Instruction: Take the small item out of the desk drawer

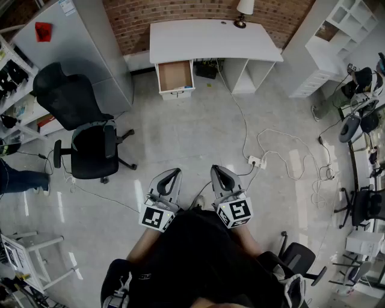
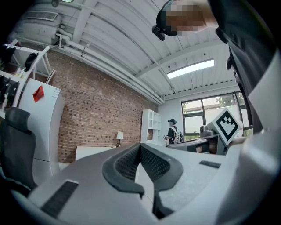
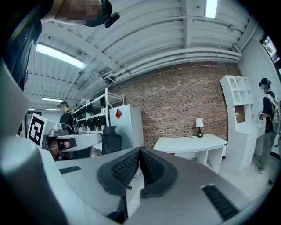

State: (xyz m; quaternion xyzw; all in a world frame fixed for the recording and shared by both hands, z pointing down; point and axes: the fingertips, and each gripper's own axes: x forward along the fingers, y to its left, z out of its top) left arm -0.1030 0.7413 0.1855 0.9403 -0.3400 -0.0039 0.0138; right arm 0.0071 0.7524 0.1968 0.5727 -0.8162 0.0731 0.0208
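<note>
left hand-held gripper [image 1: 174,173] (closed, empty, like the right hand-held gripper [image 1: 218,169]) lines up with the open desk drawer [image 1: 175,76] far ahead.

Legible text: none; the marker cube [image 1: 157,218] on the left gripper [image 1: 175,173], like that on the right gripper [image 1: 215,169], bears square patterns only, and the red tag [image 1: 43,30] on the cabinet [image 1: 90,54], upper left, is unreadable.

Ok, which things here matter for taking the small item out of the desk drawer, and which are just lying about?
For the job: white desk; its open drawer, item not visible; left gripper and right gripper, both shut, empty.
Lying about: black office chair; white power strip with cables; small table lamp; white shelf unit.
</note>
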